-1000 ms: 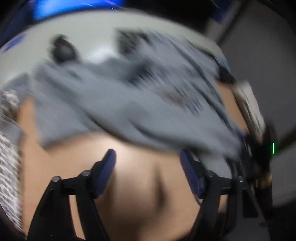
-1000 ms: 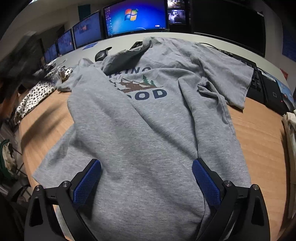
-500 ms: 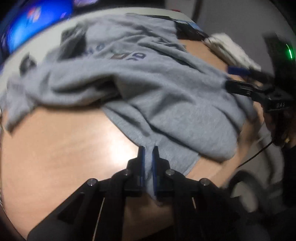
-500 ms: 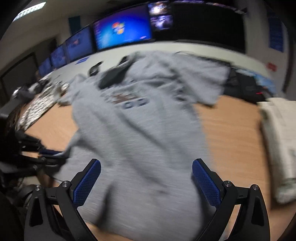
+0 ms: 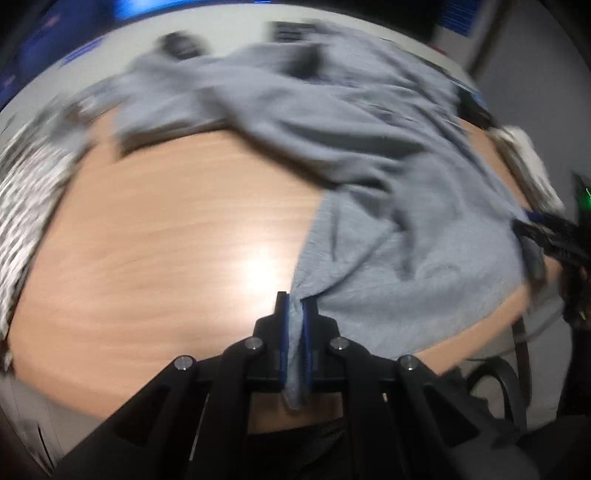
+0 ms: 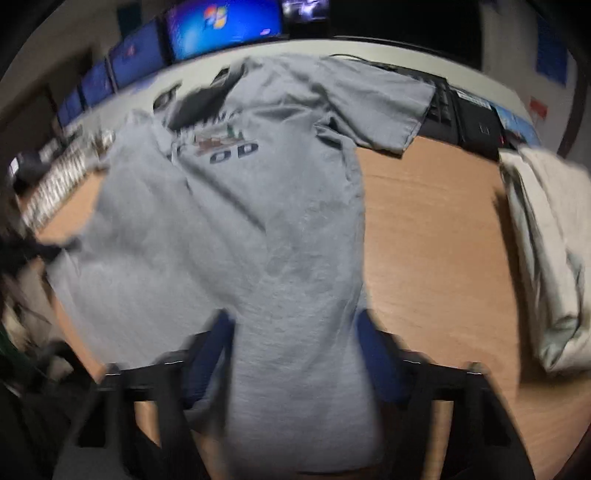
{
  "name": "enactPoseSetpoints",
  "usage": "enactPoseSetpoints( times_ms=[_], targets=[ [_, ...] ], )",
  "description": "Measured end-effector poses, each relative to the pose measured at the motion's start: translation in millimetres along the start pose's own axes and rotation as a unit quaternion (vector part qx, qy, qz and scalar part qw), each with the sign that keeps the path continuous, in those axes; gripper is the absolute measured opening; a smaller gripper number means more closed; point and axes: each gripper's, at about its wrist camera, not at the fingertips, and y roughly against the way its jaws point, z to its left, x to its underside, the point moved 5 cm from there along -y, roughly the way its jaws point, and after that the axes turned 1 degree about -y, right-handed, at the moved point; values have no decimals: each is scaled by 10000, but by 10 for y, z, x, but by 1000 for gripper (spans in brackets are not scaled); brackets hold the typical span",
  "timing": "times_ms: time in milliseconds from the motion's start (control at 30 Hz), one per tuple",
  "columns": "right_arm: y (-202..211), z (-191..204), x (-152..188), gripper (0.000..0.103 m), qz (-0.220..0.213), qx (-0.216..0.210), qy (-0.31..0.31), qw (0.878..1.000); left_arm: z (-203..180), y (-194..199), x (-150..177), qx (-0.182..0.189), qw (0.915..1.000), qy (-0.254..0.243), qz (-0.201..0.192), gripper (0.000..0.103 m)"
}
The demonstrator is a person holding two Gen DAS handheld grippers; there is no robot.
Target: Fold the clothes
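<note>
Wooden desk (image 5: 155, 236) is carrying a grey T-shirt (image 6: 258, 229). Left gripper (image 5: 294, 314) is pinching its near hem; right gripper (image 6: 295, 343) is straddling its hem, fingers apart, fabric bunched between them.

I count one grey T-shirt (image 6: 236, 229) spread on one wooden bench (image 6: 436, 236). One pale folded cloth (image 6: 546, 258) lies at three o'clock, one spotted cloth (image 5: 26, 192) at nine. Two grippers: my left gripper (image 5: 294, 314) and right gripper (image 6: 295, 350). At twelve, I make out about four blue-lit monitors (image 6: 225, 26).
</note>
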Motion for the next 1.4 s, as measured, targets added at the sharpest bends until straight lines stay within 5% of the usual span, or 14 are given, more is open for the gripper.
enactPoseSetpoints(
  times_ms=[100,267,433,567,700,800,867,1000,1067,1167,1267,1400],
  targets=[
    [45,72,-32,18,9,-350,72,9994,348,79,128,-485,9985,249,25,7],
    [118,-121,62,15,260,484,299,9980,509,267,263,-638,9973,273,221,8],
    [259,-643,358,15,597,1293,-305,9893,494,412,347,-664,9963,-6,550,8],
    [429,-990,347,15,291,1521,-1077,9820,688,730,205,-1184,9920,-88,433,11],
    [439,-775,-161,17,-233,1108,-724,9909,974,1187,-95,-1598,9860,314,-346,17],
    [207,-275,-608,18,-296,532,-1,9981,1148,1399,-243,-1900,9778,525,-715,48],
    [14,117,-866,18,-317,157,504,9981,1226,1444,-317,-1879,9769,592,-830,51],
    [-446,791,-1117,19,-19,-291,1482,9885,1345,1141,-571,-1407,9853,721,-644,70],
    [-669,923,-1151,19,187,-337,1633,9858,1335,841,-752,-1016,9913,703,-454,71],
    [-868,918,-1191,19,237,-456,1543,9867,1340,352,-1052,-1057,9925,561,-249,74],
    [-857,816,-1189,35,147,-593,1371,9887,1371,-119,-1344,-1285,9910,371,-19,75],
    [-855,761,-1103,63,-148,-370,1360,9899,1525,-490,-1608,-880,9933,727,157,75]
  ],
)
